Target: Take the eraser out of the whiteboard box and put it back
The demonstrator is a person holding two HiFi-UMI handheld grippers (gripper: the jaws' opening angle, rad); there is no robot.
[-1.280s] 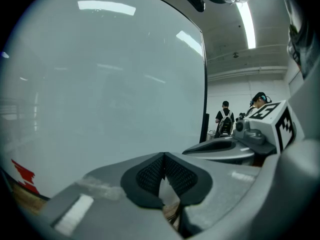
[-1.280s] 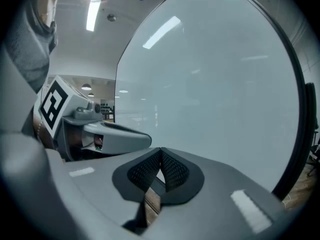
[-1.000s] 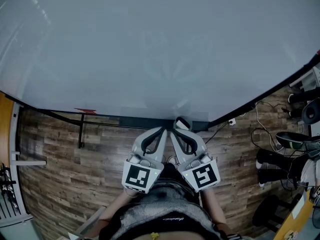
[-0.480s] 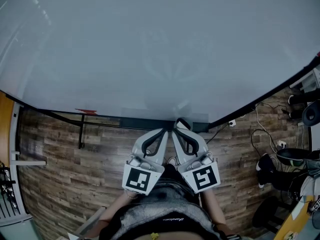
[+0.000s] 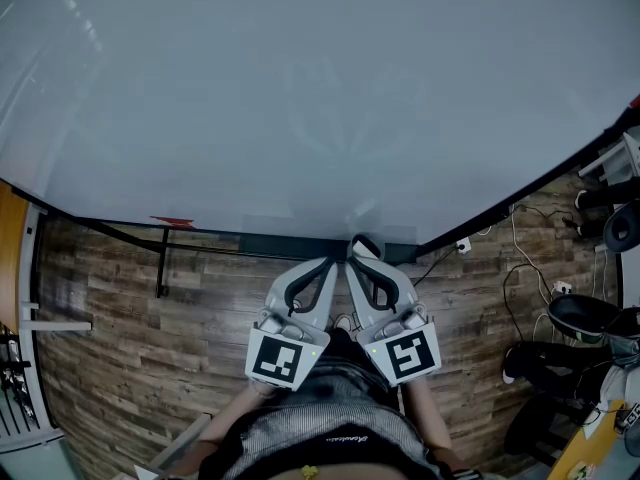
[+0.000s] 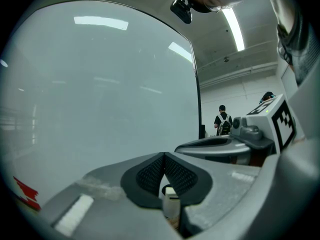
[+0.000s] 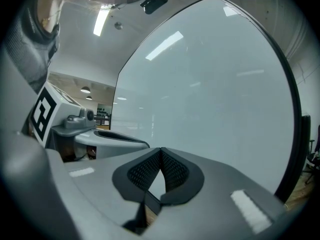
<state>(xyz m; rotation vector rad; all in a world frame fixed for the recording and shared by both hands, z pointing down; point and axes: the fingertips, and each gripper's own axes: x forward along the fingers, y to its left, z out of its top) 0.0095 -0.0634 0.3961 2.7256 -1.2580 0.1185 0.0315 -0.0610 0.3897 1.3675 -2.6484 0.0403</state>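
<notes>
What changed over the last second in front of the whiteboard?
Only the dark legs and shoes at the head view's right edge shifted toward the picture's bottom. Both grey two-jaw grippers, left and right, stayed shut side by side at the large white whiteboard's lower edge.

Dark wood-plank floor [image 5: 120,318] — a strip light [image 6: 234,29] glows overhead.

Head view: up on the person's head, aimed steeply down; whiteboard [image 5: 320,98] fills the top, wood floor [image 5: 120,308] below, left gripper [image 5: 326,261] and right gripper [image 5: 351,263] low and centre.
Left gripper view: rides the left gripper, looks along its jaws, close to the whiteboard.
Right gripper view: same, from the right gripper.
Shared: whiteboard in all three; each gripper view catches the other gripper.
</notes>
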